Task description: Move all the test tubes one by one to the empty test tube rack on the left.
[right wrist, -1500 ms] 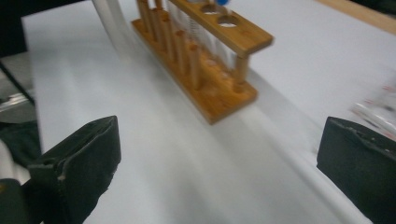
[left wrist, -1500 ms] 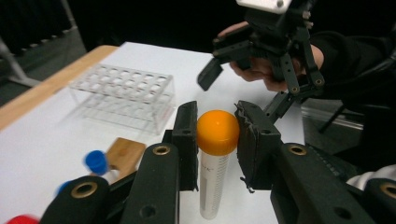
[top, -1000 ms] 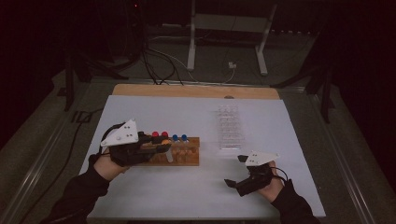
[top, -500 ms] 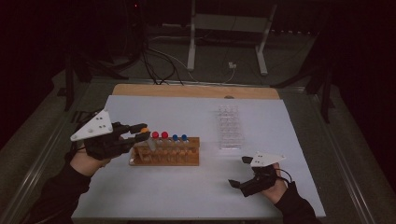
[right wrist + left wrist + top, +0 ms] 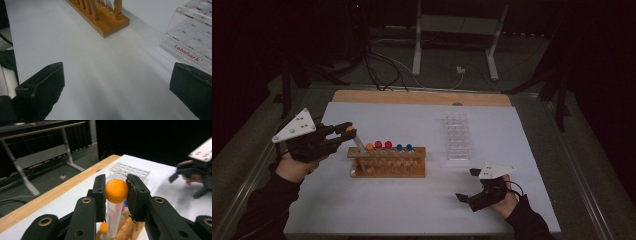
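From the high view, the left gripper (image 5: 343,133) has drawn back to the left of the wooden rack (image 5: 388,162) and lifted since a second ago, when it sat low over the rack's left end; it now carries an orange-capped tube (image 5: 356,139), tilted, its lower end near the rack's left edge. Four capped tubes remain in the rack. The right gripper (image 5: 468,186) rests on the white table (image 5: 412,210), little moved, with the clear rack (image 5: 458,136) beyond it. In the left gripper view, the jaws are closed on the tube's orange cap (image 5: 116,190), the tube hanging below them above the wooden rack. In the right gripper view, the jaws stand wide apart, holding nothing, the clear rack just beside one jaw. The tube looks freshly pulled; a transfer to the clear rack seems likely.
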Available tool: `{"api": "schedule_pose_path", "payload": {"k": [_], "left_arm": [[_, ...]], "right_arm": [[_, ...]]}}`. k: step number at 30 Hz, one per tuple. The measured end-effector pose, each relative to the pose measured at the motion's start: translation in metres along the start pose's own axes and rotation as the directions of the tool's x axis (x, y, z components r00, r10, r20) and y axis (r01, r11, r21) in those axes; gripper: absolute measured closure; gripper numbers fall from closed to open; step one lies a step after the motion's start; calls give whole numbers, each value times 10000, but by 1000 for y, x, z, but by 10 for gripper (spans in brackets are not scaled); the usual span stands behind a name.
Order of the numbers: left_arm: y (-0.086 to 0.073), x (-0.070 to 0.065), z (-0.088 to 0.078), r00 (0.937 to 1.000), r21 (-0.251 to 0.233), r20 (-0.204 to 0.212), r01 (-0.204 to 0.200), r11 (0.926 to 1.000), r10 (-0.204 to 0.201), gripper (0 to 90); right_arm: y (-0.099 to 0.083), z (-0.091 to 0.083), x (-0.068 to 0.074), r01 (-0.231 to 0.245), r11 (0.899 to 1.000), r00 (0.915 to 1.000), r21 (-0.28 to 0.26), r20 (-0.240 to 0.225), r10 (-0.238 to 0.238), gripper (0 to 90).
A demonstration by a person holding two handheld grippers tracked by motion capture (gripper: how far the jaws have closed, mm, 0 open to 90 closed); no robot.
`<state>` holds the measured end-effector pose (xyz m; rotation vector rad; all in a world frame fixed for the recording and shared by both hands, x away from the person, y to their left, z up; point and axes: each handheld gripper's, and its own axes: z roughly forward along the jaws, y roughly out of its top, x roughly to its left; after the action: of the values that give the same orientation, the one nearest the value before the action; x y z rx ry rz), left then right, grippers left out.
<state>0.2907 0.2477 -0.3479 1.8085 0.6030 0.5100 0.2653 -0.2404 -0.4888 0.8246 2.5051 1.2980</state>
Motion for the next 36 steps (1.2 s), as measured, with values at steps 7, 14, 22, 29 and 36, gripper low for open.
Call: {"api": "schedule_pose_path", "payload": {"k": [7, 14, 22, 29, 36], "left_arm": [[-13, 11, 7, 9987, 179, -481, 187, 9997, -178, 718], [-27, 16, 15, 9976, 281, -565, 423, 9987, -406, 717], [-41, 17, 27, 9975, 548, -574, 443, 9975, -411, 717], [-54, 20, 35, 9964, 668, -523, 695, 9953, -661, 718], [-67, 19, 44, 9960, 963, -537, 763, 9924, -714, 718]], "right_arm": [[-1, 1, -1, 22, 10000, 10000, 41, -54, -21, 0], [-1, 0, -1, -5, 10000, 10000, 7, -49, 5, 0], [0, -1, -1, -64, 10000, 9999, -32, -108, 63, 0], [0, -1, -2, -18, 10000, 9998, 5, -189, 18, 0], [-1, -3, -2, -63, 9999, 9998, -122, -200, 60, 0]]}}
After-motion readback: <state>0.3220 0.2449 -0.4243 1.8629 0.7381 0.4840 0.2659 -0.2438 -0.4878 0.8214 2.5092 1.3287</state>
